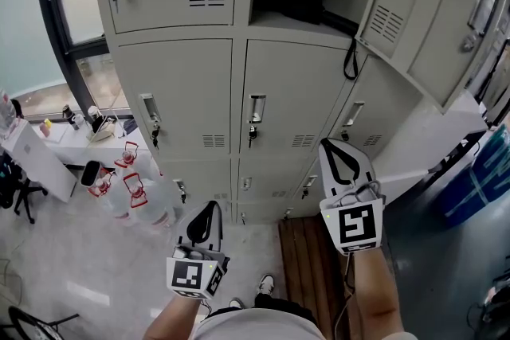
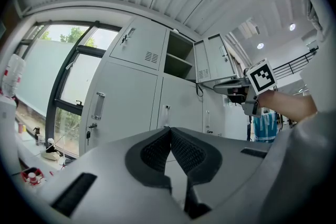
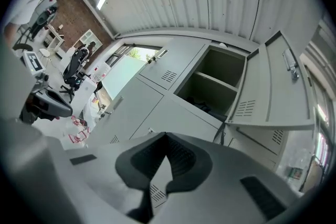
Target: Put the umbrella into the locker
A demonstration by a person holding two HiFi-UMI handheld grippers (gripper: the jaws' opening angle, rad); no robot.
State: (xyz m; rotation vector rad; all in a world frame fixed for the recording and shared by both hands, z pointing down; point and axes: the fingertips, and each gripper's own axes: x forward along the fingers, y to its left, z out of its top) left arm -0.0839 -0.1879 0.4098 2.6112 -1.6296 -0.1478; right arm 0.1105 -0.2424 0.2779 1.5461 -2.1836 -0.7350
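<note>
Black umbrella (image 1: 296, 9) lies flat across locker (image 1: 305, 29); left claw (image 1: 209, 208), right claw (image 1: 333, 149) closed, empty.

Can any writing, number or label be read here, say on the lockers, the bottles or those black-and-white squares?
No readable text anywhere in these views.
Marker cubes: black-and-white square patterns, no letters or digits.
Locker doors: no number or name legible.
Water jugs: any print is too small to read.
</note>
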